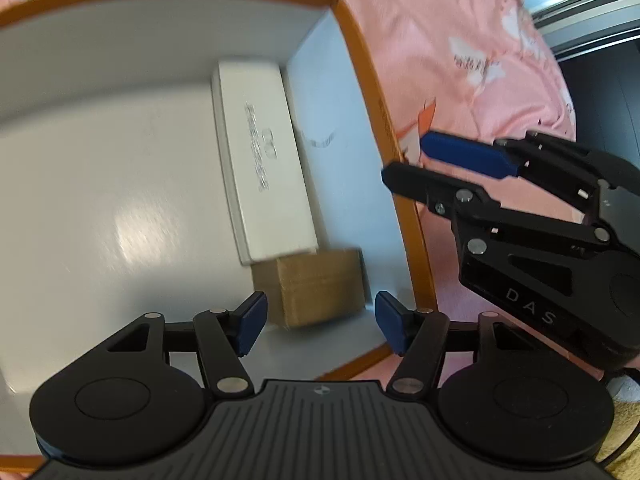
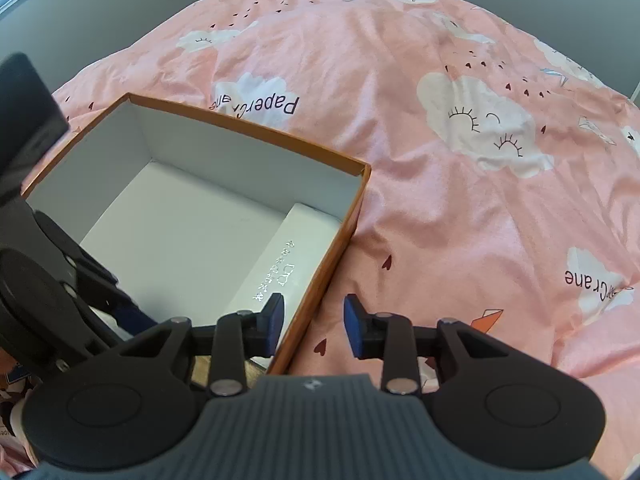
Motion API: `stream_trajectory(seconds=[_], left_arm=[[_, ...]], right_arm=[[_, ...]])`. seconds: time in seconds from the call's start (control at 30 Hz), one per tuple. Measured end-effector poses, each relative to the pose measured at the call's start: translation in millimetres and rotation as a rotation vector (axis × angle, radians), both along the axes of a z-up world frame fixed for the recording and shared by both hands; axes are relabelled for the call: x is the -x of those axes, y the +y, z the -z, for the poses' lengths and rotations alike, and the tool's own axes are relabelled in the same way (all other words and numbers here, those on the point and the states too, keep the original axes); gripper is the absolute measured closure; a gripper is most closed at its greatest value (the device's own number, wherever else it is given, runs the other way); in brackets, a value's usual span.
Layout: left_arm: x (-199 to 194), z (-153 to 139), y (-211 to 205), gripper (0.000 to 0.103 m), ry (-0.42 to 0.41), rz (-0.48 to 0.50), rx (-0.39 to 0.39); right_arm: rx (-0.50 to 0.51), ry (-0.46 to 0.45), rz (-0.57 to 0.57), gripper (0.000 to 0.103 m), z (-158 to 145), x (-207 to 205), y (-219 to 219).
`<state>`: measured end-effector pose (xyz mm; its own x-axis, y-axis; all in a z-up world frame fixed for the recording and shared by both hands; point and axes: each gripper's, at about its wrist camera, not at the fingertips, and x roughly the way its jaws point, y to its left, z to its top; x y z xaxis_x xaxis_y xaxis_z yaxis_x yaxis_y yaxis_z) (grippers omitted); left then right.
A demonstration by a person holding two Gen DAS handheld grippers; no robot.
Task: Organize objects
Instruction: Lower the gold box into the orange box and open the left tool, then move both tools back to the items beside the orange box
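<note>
An open orange-rimmed box (image 1: 360,52) with a white inside lies on the pink bedspread. In it a long white carton (image 1: 260,160) lies along the right wall, and a small brown cardboard box (image 1: 320,288) sits in the near right corner. My left gripper (image 1: 320,324) is open just above the brown box, holding nothing. My right gripper (image 1: 404,160) is open beside the box's right rim. In the right wrist view the right gripper (image 2: 314,324) straddles the orange rim (image 2: 320,276), with the white carton (image 2: 288,264) under its left finger.
The pink bedspread (image 2: 440,160) with cloud prints stretches to the right of and behind the box. The left gripper's body (image 2: 36,300) shows at the left edge of the right wrist view. A grey wall stands behind the bed.
</note>
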<state>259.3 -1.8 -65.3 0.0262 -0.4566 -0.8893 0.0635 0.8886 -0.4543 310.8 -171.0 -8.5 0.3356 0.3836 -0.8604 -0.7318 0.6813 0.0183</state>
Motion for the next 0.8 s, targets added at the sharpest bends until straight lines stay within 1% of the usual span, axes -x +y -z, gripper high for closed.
stream_trajectory(seconds=[0.03, 0.07, 0.17, 0.23, 0.4, 0.5, 0.57, 0.63, 0.7, 0.8], left_arm=[[0, -1, 0, 0.040, -0.010, -0.004, -0.006], [-2, 1, -2, 0.051, -0.017, -0.009, -0.006], [-7, 11, -9, 0.067, -0.017, -0.018, -0.001], [-7, 18, -10, 0.070, -0.006, -0.024, 0.021], [-7, 25, -11, 0.070, 0.011, -0.060, 0.048], [-1, 20, -5, 0.070, -0.012, -0.074, 0.052], [8, 5, -1, 0.070, -0.080, -0.077, 0.048], [23, -16, 4, 0.070, -0.188, -0.069, 0.047], [42, -37, 7, 0.070, -0.296, -0.058, 0.033], [75, -62, 7, 0.070, -0.435, -0.039, -0.007]], right_arm=[[0.001, -0.002, 0.003, 0.068, 0, 0, 0], [0.000, -0.004, 0.006, 0.068, -1, 0, 0], [0.006, -0.006, 0.015, 0.069, 0, 1, -1], [0.013, -0.005, 0.014, 0.069, 1, 2, 0], [0.020, 0.005, 0.013, 0.069, 5, 4, 1], [0.004, 0.000, 0.023, 0.069, 2, 6, 0], [-0.030, -0.016, 0.046, 0.069, -5, 11, -5], [-0.091, -0.049, 0.063, 0.069, -15, 21, -13], [-0.162, -0.102, 0.081, 0.069, -25, 37, -23], [-0.259, -0.166, 0.062, 0.069, -38, 66, -36]])
